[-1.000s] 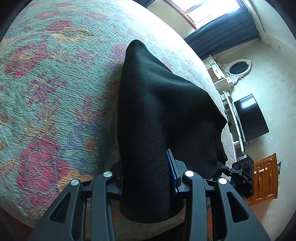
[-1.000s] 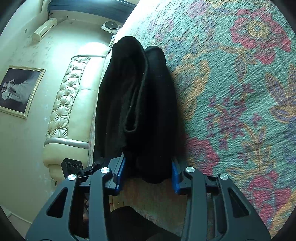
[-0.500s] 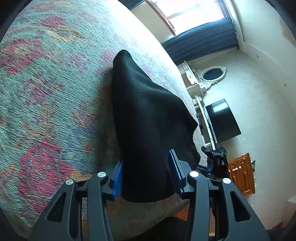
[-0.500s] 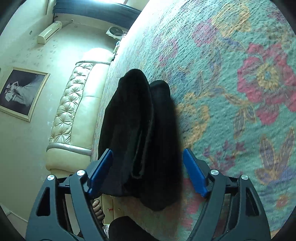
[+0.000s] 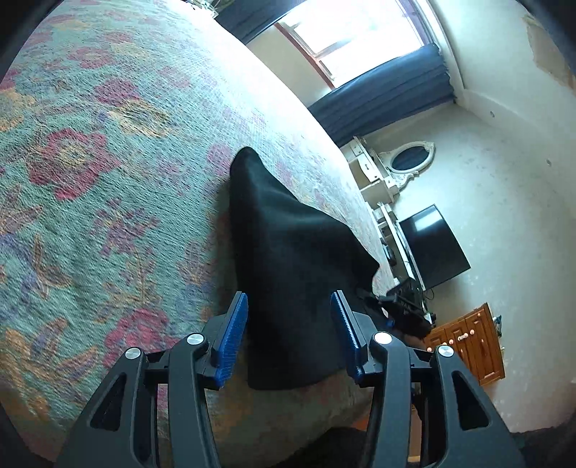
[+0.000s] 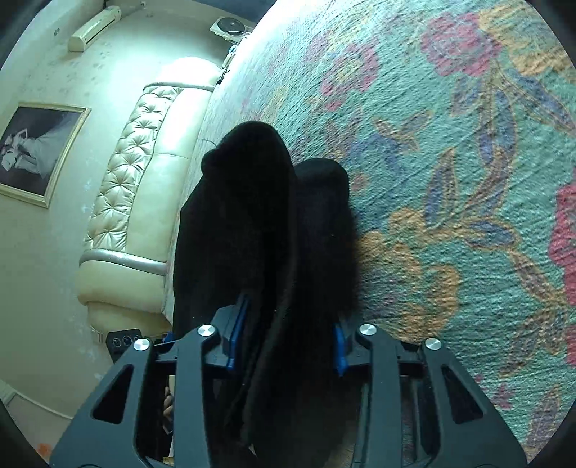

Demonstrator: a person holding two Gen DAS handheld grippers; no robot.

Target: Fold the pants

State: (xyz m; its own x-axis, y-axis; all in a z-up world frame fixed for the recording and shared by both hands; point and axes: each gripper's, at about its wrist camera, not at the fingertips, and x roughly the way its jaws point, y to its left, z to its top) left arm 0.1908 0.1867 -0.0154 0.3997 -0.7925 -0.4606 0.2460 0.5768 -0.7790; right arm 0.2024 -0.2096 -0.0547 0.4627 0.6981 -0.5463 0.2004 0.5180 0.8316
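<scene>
One bed (image 5: pixel 90 223), floral cover. One black pants (image 5: pixel 295 259) bundle at the bed's near edge. Two grippers there: left gripper (image 5: pixel 289 336) jaws opening, clear of cloth; right gripper (image 6: pixel 286 338) jaws closing onto pants.

blk gripper (image 5: pixel 289 338) frames, blue ribbed pads, silver screws.

A floral bedspread (image 5: pixel 90 216) in teal, red and orange covers the bed. Beyond it stand a window (image 5: pixel 356 32) with dark blue curtains (image 5: pixel 388 97), an oval mirror (image 5: pixel 408 160), a television (image 5: pixel 435 246) and a wooden cabinet (image 5: pixel 471 345). A tufted cream headboard (image 6: pixel 126 180), a framed picture (image 6: pixel 36 151) and an air conditioner (image 6: pixel 95 27) line the other wall.
</scene>
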